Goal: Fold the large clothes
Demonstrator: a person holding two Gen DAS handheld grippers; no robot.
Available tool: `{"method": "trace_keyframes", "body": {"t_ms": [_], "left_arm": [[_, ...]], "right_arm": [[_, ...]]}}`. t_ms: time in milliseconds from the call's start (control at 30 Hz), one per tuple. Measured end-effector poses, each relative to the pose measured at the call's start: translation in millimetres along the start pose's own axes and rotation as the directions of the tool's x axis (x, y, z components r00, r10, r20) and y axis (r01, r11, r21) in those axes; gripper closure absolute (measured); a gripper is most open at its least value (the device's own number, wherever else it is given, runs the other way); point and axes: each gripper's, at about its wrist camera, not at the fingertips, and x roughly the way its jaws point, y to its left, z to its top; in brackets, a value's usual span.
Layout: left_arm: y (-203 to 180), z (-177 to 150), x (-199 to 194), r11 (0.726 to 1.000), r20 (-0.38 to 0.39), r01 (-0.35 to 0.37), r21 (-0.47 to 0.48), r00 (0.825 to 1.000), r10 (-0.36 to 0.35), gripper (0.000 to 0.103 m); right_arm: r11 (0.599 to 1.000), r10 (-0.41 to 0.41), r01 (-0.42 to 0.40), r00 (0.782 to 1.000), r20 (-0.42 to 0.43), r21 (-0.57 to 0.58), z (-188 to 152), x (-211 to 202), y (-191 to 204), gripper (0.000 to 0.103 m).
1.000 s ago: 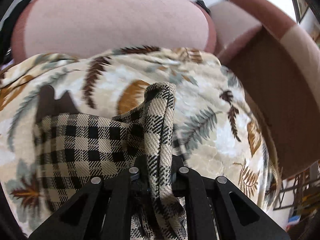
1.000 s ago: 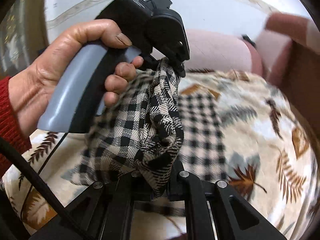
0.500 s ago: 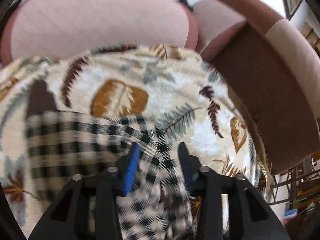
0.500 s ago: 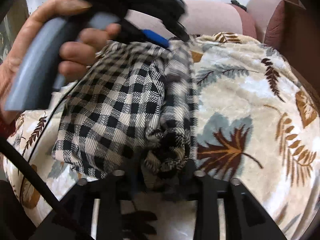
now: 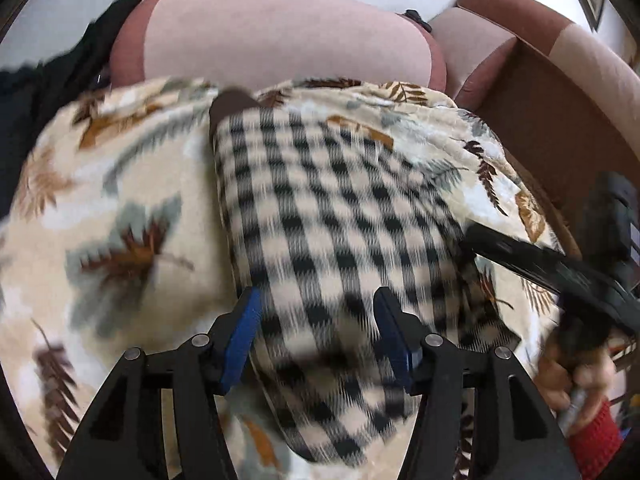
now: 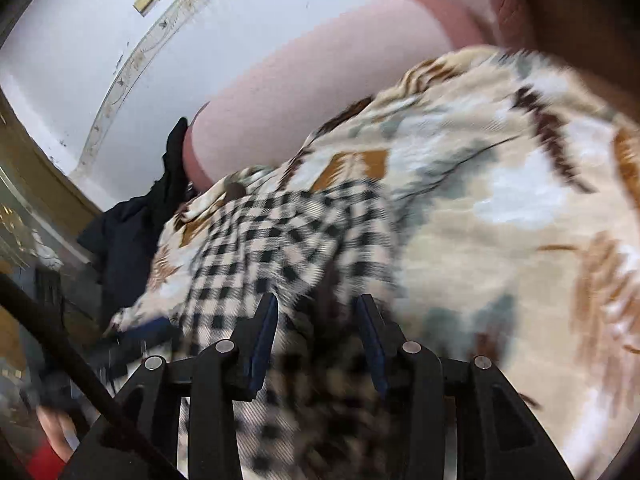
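A black-and-cream checked garment (image 5: 332, 216) lies folded in a long strip on a leaf-print blanket (image 5: 120, 208). My left gripper (image 5: 318, 332) is open, its blue-padded jaws spread above the garment's near end. The right gripper shows at the right edge of the left wrist view (image 5: 552, 268), held in a hand with a red cuff. In the right wrist view the right gripper (image 6: 316, 340) is open over the near part of the garment (image 6: 280, 236). Both views are motion-blurred.
A pink cushion (image 5: 280, 40) backs the blanket, with a brown sofa arm (image 5: 552, 92) at the right. Dark clothing (image 6: 132, 236) is piled at the blanket's left end. A black cable (image 6: 60, 344) crosses the lower left of the right wrist view.
Both grippers were shut on the raised garment a second ago. They opened and let it go; it now lies on the blanket and both grippers have drawn back.
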Motion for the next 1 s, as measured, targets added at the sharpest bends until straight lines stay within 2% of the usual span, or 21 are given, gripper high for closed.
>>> {"method": "trace_keyframes", "body": {"t_ms": [100, 133, 167, 200, 267, 333, 400, 467, 533, 567, 633, 733, 800, 867, 1000], "left_arm": [[-4.1, -13.3, -1.2, 1.000, 0.016, -0.030, 0.002, 0.999, 0.030, 0.046], [-6.6, -13.7, -3.2, 0.999, 0.018, -0.034, 0.008, 0.999, 0.034, 0.046], [-8.7, -14.0, -5.3, 0.999, 0.024, -0.038, 0.013, 0.999, 0.038, 0.046], [-11.3, -14.6, -5.5, 0.999, 0.028, -0.047, 0.017, 0.999, 0.047, 0.046], [-16.9, -19.4, 2.2, 0.997, 0.007, -0.066, 0.042, 0.998, 0.066, 0.046], [-24.3, -30.0, 18.2, 0.991, -0.030, -0.103, 0.083, 0.994, 0.106, 0.046], [-32.1, -42.8, 31.7, 0.982, -0.045, -0.139, 0.128, 0.988, 0.146, 0.046], [-40.2, -51.0, 42.2, 0.966, -0.035, -0.190, 0.175, 0.979, 0.199, 0.046], [-42.9, -51.2, 42.5, 0.960, -0.035, -0.202, 0.193, 0.977, 0.212, 0.046], [-41.6, -49.3, 39.3, 0.963, -0.040, -0.193, 0.186, 0.978, 0.203, 0.046], [-32.2, -42.2, 24.2, 0.982, -0.037, -0.130, 0.140, 0.990, 0.136, 0.046], [-11.9, -31.3, 1.4, 0.996, 0.020, -0.065, 0.063, 0.998, 0.064, 0.043], [8.5, -21.5, -5.6, 0.999, 0.052, -0.034, -0.006, 0.998, 0.035, 0.033], [27.3, -12.5, -3.2, 0.998, 0.070, 0.011, -0.068, 0.998, -0.006, 0.029], [40.6, 5.5, 26.1, 0.993, 0.034, 0.079, -0.089, 0.997, -0.076, 0.027]], "right_arm": [[1.000, -0.021, 0.021, 0.997, -0.076, -0.001, 1.4, 39.7, 1.3, 0.056], [0.999, -0.039, 0.039, 0.996, -0.082, -0.001, 1.2, 46.7, 2.2, 0.060], [1.000, -0.025, 0.025, 0.996, -0.084, 0.006, 3.0, 49.3, 4.8, 0.083], [1.000, -0.018, 0.019, 0.997, -0.069, 0.013, 7.2, 44.8, 8.8, 0.088], [0.999, -0.037, 0.037, 0.999, -0.011, -0.018, 14.4, 31.1, 18.5, 0.089], [0.995, -0.096, 0.098, 0.995, 0.040, -0.038, 21.1, 16.1, 23.8, 0.090], [0.989, -0.146, 0.147, 0.989, 0.029, -0.025, 20.2, 20.1, 16.0, 0.090], [0.977, -0.213, 0.212, 0.976, -0.034, -0.028, 10.2, 40.6, 4.3, 0.090], [0.971, -0.240, 0.239, 0.967, -0.081, -0.020, 2.8, 55.4, -5.9, 0.087], [0.974, -0.226, 0.226, 0.971, -0.079, -0.006, 3.6, 53.6, -8.5, 0.086], [0.983, -0.176, 0.179, 0.982, -0.067, 0.047, 10.4, 36.0, -17.1, 0.078], [0.987, -0.137, 0.135, 0.991, 0.011, 0.091, 20.8, 8.5, -28.4, 0.062], [0.986, -0.122, 0.116, 0.992, 0.042, 0.117, 24.8, 2.9, -40.3, 0.042], [0.983, -0.085, 0.079, 0.996, 0.032, 0.163, 25.9, 10.1, -53.6, 0.037], [0.979, -0.006, 0.014, 0.999, -0.041, 0.206, 25.7, 41.6, -62.4, 0.033]]}}
